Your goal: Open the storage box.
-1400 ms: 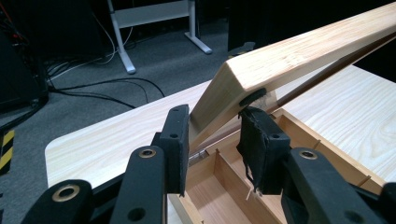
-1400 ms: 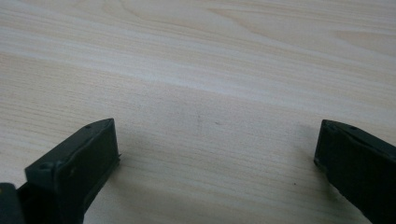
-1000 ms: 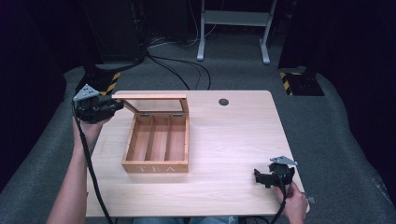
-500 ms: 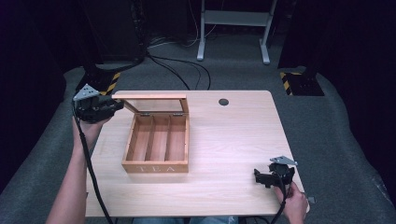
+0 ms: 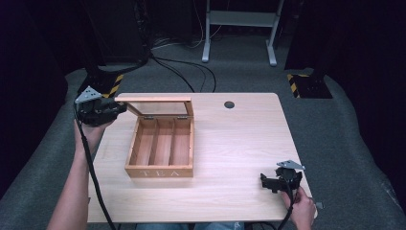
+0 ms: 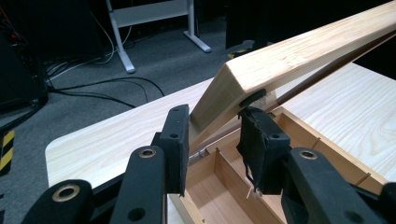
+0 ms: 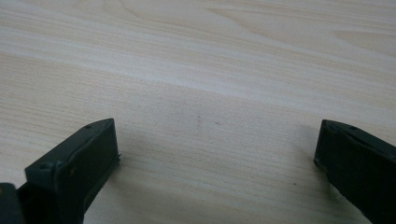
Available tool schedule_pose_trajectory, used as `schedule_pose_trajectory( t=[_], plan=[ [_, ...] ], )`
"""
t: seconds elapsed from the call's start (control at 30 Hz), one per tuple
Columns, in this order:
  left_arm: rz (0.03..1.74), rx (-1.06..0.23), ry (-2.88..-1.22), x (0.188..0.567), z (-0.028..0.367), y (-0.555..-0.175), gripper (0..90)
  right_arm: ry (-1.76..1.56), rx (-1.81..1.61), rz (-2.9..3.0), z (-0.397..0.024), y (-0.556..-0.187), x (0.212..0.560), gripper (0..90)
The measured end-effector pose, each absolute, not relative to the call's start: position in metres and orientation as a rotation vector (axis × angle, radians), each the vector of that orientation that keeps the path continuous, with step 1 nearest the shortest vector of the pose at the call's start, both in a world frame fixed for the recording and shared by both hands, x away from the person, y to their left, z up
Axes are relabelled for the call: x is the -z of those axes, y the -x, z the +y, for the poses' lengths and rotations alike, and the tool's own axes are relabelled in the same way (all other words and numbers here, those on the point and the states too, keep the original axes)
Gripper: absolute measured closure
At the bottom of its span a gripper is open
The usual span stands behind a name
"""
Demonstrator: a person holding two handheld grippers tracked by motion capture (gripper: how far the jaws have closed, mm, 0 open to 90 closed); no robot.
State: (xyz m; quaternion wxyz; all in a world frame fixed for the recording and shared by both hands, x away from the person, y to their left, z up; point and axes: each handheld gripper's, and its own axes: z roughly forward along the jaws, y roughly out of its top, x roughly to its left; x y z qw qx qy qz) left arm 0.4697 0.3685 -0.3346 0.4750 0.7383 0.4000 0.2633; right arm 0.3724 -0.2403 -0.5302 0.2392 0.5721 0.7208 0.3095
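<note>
Spanning most of the high view, a pale wooden table (image 5: pixel 239 158) stands on grey carpet, with a dark round grommet (image 5: pixel 229 104) near its far edge. On the table's left half sits a wooden tea box (image 5: pixel 161 149), its front lettered TEA and its inside split into three long compartments. The box's glass-paned lid (image 5: pixel 155 104) is raised on its hinges at the far side, tilted up and back over the box. The left gripper (image 6: pixel 215 123), held by the person's left hand (image 5: pixel 88 132) at the table's far left corner, is clamped on the lid's corner: in the left gripper view the wooden frame sits between the two black pads, both pressing on it. The right gripper (image 5: pixel 276 182) rests low over bare tabletop near the right front corner, well apart from the box, its jaws spread wide with nothing between them.
</note>
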Motion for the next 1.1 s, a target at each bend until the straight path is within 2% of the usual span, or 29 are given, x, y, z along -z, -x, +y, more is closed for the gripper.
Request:
schedule_pose_trajectory(
  t=[1.1],
  plan=[
    [0.976, -0.645, -1.805, 0.3349, 0.3685, -0.4693, 62.6, -1.566, -0.848, 1.973, -0.2403, -0.3724, 0.5303, 0.0]
  ],
)
